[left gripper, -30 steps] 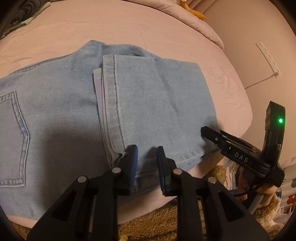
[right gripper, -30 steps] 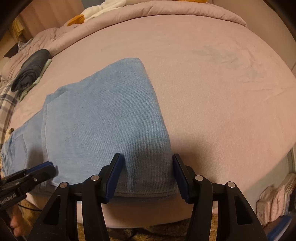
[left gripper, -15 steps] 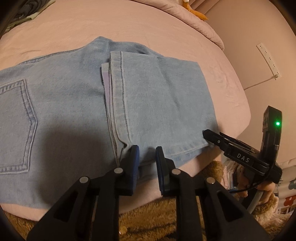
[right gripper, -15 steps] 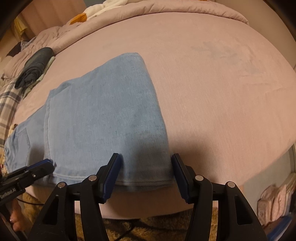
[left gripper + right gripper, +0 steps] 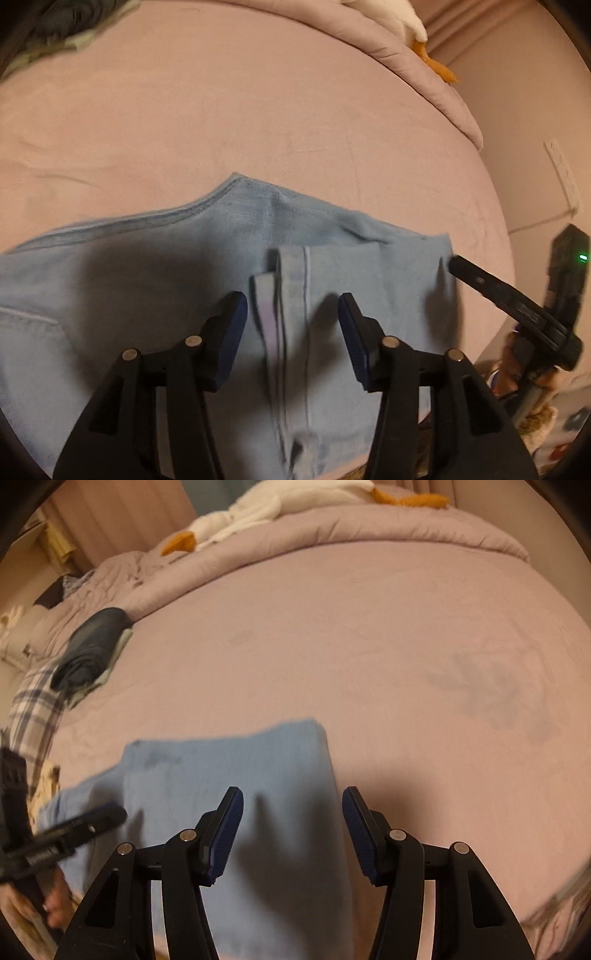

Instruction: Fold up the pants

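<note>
**Inspector A:** Left wrist view: the pants [image 5: 155, 288] lie flat on the bed [image 5: 258, 118], near its front edge, already doubled over, with the leg hems [image 5: 291, 295] laid on top. The left gripper [image 5: 290, 325] hangs over those hems, jaws spread wide, nothing between them. The hem edge runs straight away from the camera, between the 2 jaws.

**Inspector B:** Right wrist view agrees on state. The right gripper [image 5: 291, 827] has its jaws spread, empty, over the folded end of the pants [image 5: 229, 775]. That fold edge drops down between the jaws, slightly nearer the right jaw.

**Inspector A:** Long axis?

**Inspector B:** It runs left to right across both views, from the seat side with its pocket [image 5: 22, 325] at far left to the folded end at right. Both grippers sit on the near long edge, the right 1 at the fold, the left 1 at the hems.

**Inspector A:** Judgement: the next fold carries 1 end along that axis. The right gripper is nearer the folded end. Height above the cloth cannot be told from either view.
</note>
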